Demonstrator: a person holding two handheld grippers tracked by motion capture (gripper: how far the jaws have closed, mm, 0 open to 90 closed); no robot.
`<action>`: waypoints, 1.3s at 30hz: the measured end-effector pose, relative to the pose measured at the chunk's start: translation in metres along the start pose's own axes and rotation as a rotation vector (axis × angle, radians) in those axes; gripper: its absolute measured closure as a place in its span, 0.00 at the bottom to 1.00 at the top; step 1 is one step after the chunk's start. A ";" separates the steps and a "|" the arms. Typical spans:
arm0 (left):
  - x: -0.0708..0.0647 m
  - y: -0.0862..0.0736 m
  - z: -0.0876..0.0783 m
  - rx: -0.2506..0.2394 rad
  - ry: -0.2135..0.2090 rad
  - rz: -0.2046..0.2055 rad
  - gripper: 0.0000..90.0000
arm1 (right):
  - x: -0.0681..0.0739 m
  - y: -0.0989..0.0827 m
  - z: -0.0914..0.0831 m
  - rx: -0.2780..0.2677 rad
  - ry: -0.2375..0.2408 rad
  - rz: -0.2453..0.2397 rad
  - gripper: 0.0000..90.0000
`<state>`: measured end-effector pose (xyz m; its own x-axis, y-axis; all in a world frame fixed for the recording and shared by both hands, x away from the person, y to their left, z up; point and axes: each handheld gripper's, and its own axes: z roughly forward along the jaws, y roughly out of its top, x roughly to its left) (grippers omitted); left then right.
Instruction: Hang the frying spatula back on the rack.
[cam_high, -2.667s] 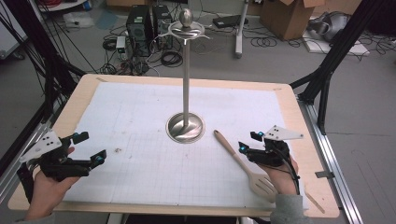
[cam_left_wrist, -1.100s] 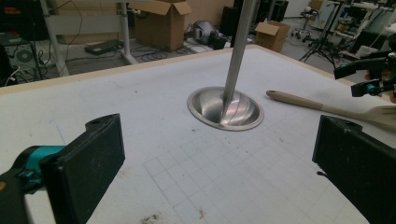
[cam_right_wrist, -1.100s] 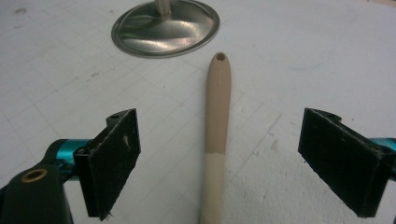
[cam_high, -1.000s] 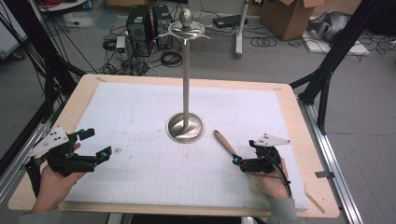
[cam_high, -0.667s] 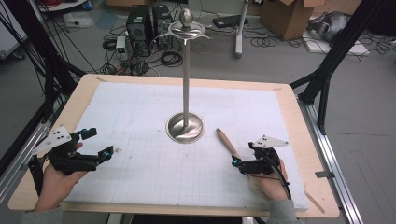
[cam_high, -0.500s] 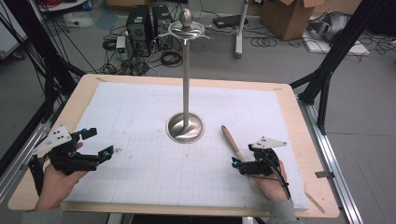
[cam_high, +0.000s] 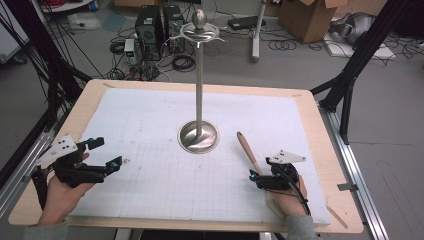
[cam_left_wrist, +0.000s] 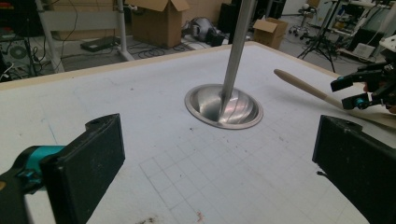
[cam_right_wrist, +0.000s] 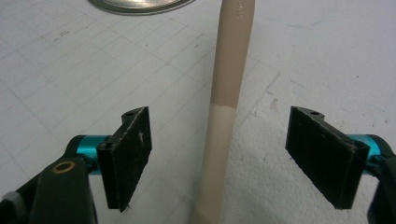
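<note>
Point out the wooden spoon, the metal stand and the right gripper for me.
wooden spoon (cam_right_wrist: 227, 84), right gripper view, on its handle between the open jaws.
metal stand (cam_high: 199, 137), high view, on its round base.
right gripper (cam_high: 256, 176), high view, at its jaw tips.

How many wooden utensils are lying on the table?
1. A wooden spoon lies on the white mat, right of the metal stand, its handle between the open jaws of the right tongs. Its bowl is hidden under the right hand.
</note>
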<state>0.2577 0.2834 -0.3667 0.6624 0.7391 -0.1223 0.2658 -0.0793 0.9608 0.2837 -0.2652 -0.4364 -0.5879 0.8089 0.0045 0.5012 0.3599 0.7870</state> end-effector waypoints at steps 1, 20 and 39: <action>0.000 0.000 0.000 0.000 0.000 -0.001 0.03 | 0.000 -0.001 0.000 -0.001 0.001 0.005 0.27; 0.002 -0.002 0.001 0.006 0.003 -0.007 0.03 | 0.004 -0.011 0.001 0.037 -0.032 0.019 0.49; 0.004 -0.003 0.000 0.007 0.008 -0.008 0.03 | 0.005 -0.013 0.000 0.081 -0.024 0.042 0.62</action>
<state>0.2598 0.2863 -0.3705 0.6546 0.7451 -0.1282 0.2758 -0.0775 0.9581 0.2744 -0.2663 -0.4469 -0.5504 0.8346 0.0210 0.5757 0.3612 0.7336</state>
